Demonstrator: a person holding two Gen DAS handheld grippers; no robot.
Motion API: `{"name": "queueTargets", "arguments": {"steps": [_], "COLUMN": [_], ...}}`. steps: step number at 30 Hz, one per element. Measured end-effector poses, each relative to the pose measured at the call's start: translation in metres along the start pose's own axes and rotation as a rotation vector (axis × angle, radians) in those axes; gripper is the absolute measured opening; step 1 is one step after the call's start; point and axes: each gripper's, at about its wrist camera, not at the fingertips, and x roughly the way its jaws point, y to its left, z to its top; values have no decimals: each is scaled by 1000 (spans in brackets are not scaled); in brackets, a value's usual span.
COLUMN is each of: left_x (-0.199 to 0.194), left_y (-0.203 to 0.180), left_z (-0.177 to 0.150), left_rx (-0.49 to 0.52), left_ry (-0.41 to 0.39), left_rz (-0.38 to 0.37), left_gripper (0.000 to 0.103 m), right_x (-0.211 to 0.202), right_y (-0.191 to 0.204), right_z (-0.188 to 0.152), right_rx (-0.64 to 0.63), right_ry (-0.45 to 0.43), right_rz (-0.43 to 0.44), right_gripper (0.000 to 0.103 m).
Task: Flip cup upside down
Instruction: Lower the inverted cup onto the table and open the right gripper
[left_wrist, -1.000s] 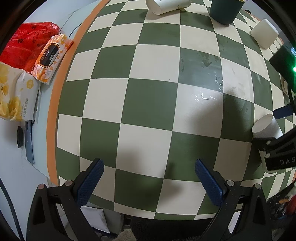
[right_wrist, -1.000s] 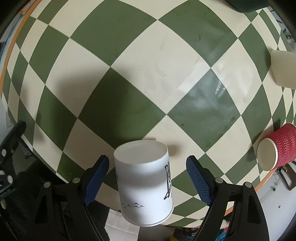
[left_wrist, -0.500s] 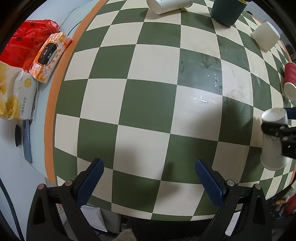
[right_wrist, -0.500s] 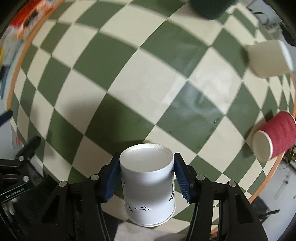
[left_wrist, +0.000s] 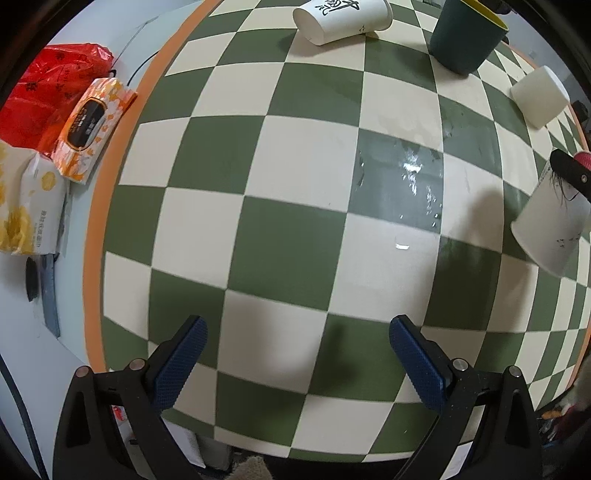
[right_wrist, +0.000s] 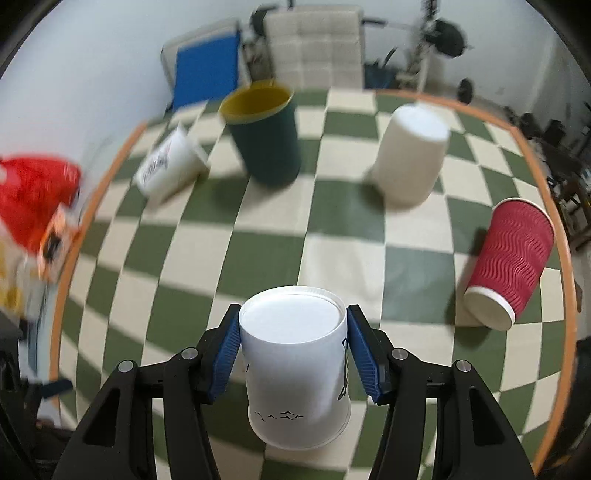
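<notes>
**White cup pinched in the right claw, left claw spread and bare**

While the left gripper hangs over the checkered tablecloth with its blue pads set wide apart and nothing between them, the right gripper is clamped on the white paper cup. Both blue pads press the cup's side walls near its closed base, which faces forward and up toward the camera; the open rim is the lower end, nearest the camera. Small black bird marks and a dark drawing show on its wall. In the left wrist view the same cup appears at the right edge, tilted, with a black finger across it; whether it touches the cloth cannot be told.

Beyond it on the cloth stand a dark green cup with a yellow inside and an upturned cream cup. A printed white cup lies on its side, and a red ribbed cup lies tilted at the right. The right wrist view is blurred.
</notes>
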Motion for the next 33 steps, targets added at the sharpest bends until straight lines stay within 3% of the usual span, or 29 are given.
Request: {"name": "queueTargets", "arguments": {"steps": [5,14,22,28,30,33], "left_x": [6,1,-8,-21,-27,-30], "left_y": [-7,-31,-41,-31,-36,-39], "left_z": [14,19,19,13,11,9], "left_rx": [16,55,74,74,74,75], "left_ry": [-11,-31,-52,-65,-73,-85], "left_rz": [-12,-16,-18,-20,-20,-21], "left_gripper": [101,101,101,101,101,101], "right_x": [-3,-5,-11,-7,-7,-10], "right_y": [0,2,0,0,1,0], "right_z": [-16,-39,-48,-53,-56,-57], "right_rx": [5,-23,-35,-29,-29,-26], "right_ry": [-120,-167,-134,-49,-35,-21], "right_rz": [-24,-18,-17,-14,-22,-33], "right_gripper": [59,59,59,61,69,73]}}
